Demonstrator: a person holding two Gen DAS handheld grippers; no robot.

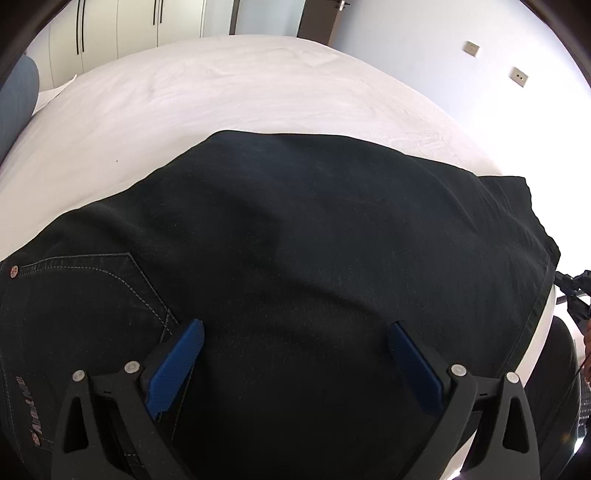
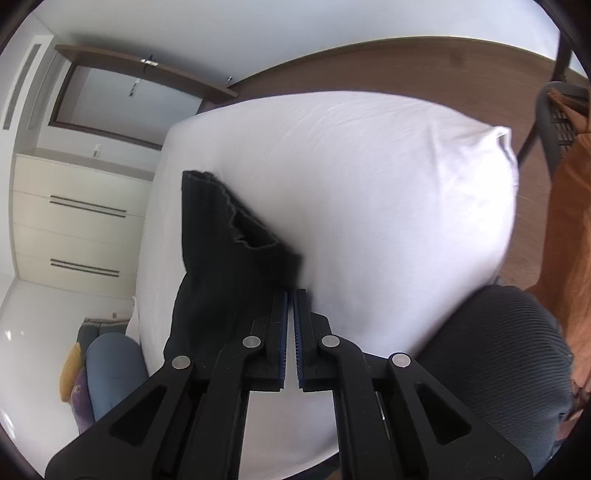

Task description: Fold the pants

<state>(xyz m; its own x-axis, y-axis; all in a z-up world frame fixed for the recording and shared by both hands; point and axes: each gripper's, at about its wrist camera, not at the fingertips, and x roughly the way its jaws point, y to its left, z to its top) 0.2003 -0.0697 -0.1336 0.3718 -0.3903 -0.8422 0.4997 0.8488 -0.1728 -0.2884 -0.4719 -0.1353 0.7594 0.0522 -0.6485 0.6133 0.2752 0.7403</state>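
Observation:
Black jeans (image 1: 295,240) lie folded on the white bed (image 1: 221,92), with a stitched back pocket and rivet at the left. My left gripper (image 1: 295,332) is open just above the jeans, its blue pads apart and empty. In the right wrist view the jeans (image 2: 221,266) lie on the bed (image 2: 369,184) with the leg hems at the far end. My right gripper (image 2: 290,295) is shut at the jeans' near right edge. I cannot tell whether cloth is pinched between its pads.
White wardrobe doors (image 1: 122,26) stand beyond the bed. A wooden floor (image 2: 406,66) and an orange cloth on a black chair (image 2: 569,166) are at the right. A dark mesh chair back (image 2: 498,350) is near the bed's corner. Blue cushion (image 2: 110,369) at the left.

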